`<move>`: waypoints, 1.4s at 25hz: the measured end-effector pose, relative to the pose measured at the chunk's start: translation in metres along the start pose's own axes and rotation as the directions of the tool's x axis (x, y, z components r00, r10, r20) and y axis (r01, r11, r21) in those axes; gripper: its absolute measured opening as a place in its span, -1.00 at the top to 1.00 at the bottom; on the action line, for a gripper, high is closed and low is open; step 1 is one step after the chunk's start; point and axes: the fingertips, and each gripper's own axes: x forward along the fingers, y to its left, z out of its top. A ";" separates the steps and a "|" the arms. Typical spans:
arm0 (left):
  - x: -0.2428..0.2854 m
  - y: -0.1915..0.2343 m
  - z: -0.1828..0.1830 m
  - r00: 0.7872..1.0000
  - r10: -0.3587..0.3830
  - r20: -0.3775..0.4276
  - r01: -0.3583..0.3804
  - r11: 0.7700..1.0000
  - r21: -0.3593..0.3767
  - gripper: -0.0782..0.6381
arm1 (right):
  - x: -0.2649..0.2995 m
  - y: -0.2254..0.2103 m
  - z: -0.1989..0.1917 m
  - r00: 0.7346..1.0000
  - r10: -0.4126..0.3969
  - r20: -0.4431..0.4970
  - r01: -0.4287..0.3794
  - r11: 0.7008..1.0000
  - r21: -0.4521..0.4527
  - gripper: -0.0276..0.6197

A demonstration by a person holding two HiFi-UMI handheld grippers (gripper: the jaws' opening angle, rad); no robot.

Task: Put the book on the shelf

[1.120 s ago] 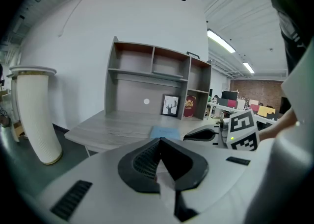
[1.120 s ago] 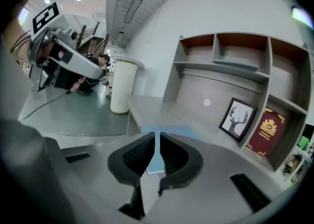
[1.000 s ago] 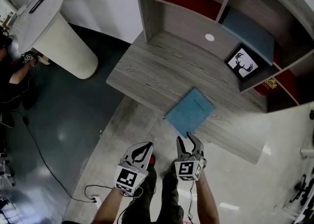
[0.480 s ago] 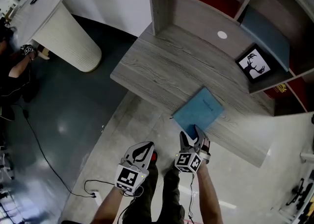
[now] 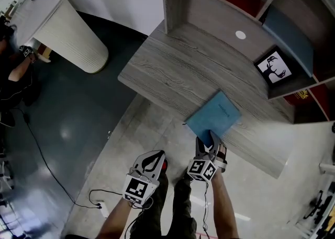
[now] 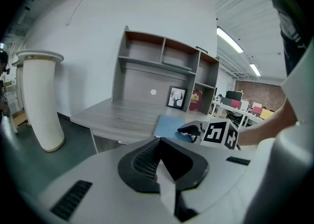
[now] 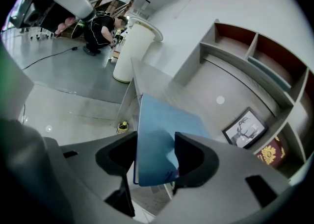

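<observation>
A thin blue book [image 5: 217,117] lies flat on the grey desk [image 5: 172,70], its near corner over the front edge. My right gripper [image 5: 208,139] straddles that corner, and the book [image 7: 157,135] fills the gap between its dark pads. The jaws have just been closing a little but still stand wide, not pressing on the book. My left gripper [image 5: 149,160] hangs shut and empty below the desk's front edge. From its own view [image 6: 159,161] I see the book [image 6: 169,125] and the right gripper [image 6: 196,131]. The shelf unit [image 5: 209,2] stands at the desk's back.
A framed deer picture [image 5: 273,68] leans in a lower shelf compartment, with a blue panel [image 5: 288,31] above it. A white ribbed column [image 5: 63,29] stands left of the desk. A person [image 5: 15,76] is at the far left, and a cable [image 5: 47,164] trails across the floor.
My right gripper moved forward from just short of the book's corner to around it, rolled, and its jaws opened wider. The left gripper barely shifted.
</observation>
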 end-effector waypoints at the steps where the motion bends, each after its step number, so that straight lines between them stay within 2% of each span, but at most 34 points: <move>1: -0.001 0.000 0.001 1.000 0.002 0.000 -0.002 1.000 0.002 0.77 | -0.001 -0.001 0.001 1.000 0.012 -0.008 -0.012 1.000 0.003 0.16; 5: -0.005 0.005 0.004 1.000 0.018 0.003 -0.018 1.000 0.008 0.77 | -0.007 -0.004 0.004 0.999 0.023 -0.024 -0.024 1.000 -0.003 0.34; 12: -0.011 0.001 0.018 0.999 0.027 0.022 -0.027 0.999 0.018 0.77 | -0.031 -0.028 0.016 0.997 -0.074 0.025 0.074 0.997 -0.024 0.60; 20: -0.018 -0.017 0.040 0.999 0.016 0.042 -0.017 0.999 0.042 0.77 | -0.066 -0.076 0.027 0.990 -0.126 0.061 0.117 0.984 0.135 0.71; 24: -0.021 -0.024 0.062 0.997 0.018 0.074 -0.022 0.998 0.058 0.77 | -0.088 -0.098 0.027 0.989 -0.132 0.061 0.114 0.963 0.242 0.72; 27: -0.022 -0.029 0.079 0.995 0.018 0.102 -0.027 0.996 0.087 0.77 | -0.106 -0.115 0.025 0.988 -0.142 0.066 0.110 0.930 0.351 0.72; 30: -0.025 -0.039 0.097 0.992 0.004 0.123 -0.017 0.994 0.107 0.77 | -0.124 -0.129 0.022 0.985 -0.147 0.090 0.089 0.880 0.466 0.72; 33: -0.029 -0.053 0.111 0.991 -0.009 0.131 -0.005 0.994 0.110 0.77 | -0.145 -0.142 0.011 0.983 -0.160 0.093 0.076 0.808 0.585 0.73; 35: -0.032 -0.063 0.120 0.990 -0.019 0.140 0.004 0.994 0.108 0.77 | -0.159 -0.151 0.002 0.980 -0.173 0.094 0.069 0.748 0.660 0.73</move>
